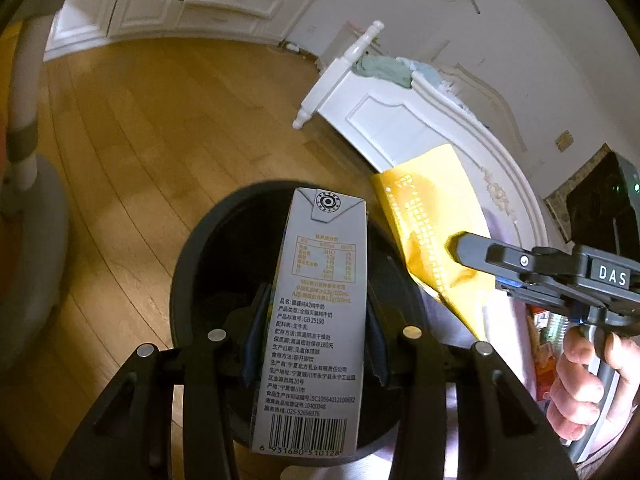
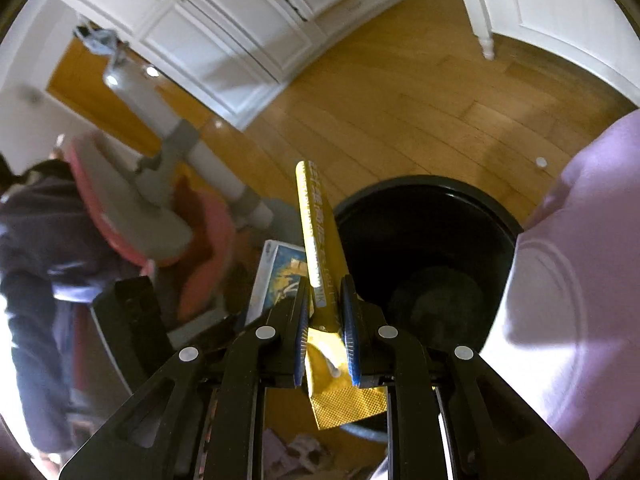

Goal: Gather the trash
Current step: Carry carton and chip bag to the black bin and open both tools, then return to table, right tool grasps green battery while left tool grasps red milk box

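Clamping a grey milk carton (image 1: 316, 320), the left gripper (image 1: 316, 316) hangs over the black bin (image 1: 192, 264) at lower centre; the right gripper (image 2: 326, 316) pinches a yellow carton (image 2: 320, 232).

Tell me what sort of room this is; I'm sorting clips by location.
Probably a bedroom at home: a white carved bed frame, white panelled wardrobe doors and a wood plank floor, with a black bin standing on it.

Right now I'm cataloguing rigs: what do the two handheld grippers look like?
Left gripper: black angular plastic linkage arms, round silver pins, dark blue finger pads. Right gripper: same build, ribbed bright-blue pads; from the side, white "DAS" lettering, grey housing, green indicator lights.
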Available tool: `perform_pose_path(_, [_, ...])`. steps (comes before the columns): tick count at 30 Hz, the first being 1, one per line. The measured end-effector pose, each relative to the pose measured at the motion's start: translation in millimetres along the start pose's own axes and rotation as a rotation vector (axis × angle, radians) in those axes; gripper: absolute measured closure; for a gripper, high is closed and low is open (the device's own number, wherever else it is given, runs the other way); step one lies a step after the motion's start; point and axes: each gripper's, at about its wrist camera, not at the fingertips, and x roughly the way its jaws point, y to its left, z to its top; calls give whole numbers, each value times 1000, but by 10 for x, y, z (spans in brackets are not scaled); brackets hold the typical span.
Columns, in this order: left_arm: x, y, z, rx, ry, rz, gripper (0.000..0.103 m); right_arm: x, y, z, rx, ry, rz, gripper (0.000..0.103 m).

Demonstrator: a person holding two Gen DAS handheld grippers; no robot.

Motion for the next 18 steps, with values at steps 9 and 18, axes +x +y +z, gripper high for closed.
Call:
perform_pose_path(9, [153,124,-126,17,31,17,55,230,-124,-88,-9,21,-40,81])
perform_pose_path(18, [-39,-81,-140,41,-40,69,16,-10,174,-98,-77,-97,-4,34])
